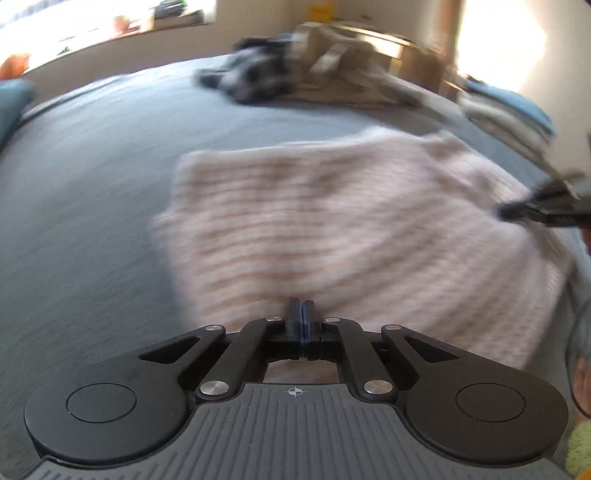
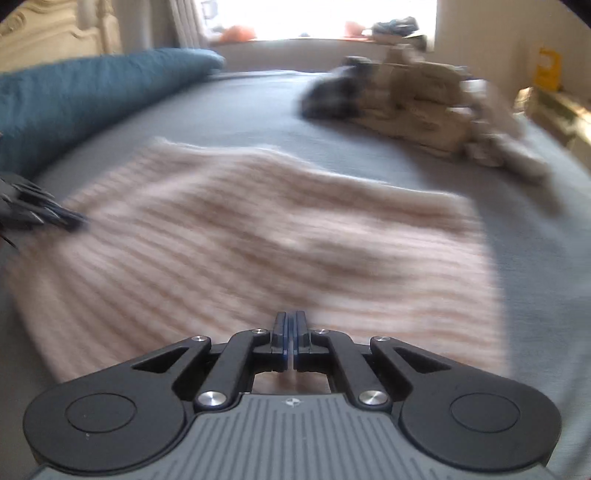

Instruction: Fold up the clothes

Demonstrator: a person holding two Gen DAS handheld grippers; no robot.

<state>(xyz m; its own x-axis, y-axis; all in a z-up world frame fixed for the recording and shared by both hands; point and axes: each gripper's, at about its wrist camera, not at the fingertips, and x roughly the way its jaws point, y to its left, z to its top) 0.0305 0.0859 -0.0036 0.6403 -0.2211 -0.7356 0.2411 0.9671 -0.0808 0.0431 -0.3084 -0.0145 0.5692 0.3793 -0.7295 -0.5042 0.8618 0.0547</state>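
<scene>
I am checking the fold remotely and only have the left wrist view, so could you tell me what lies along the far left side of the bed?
Observer: A blue pillow lies there, beyond the striped pink garment.
Operator: Thank you. Are the right gripper's jaws closed?
Observer: Yes, the right gripper is shut, with the garment's near edge at its tips.
Operator: Is anything behind that pillow?
Observer: A carved cream headboard stands behind it.
</scene>
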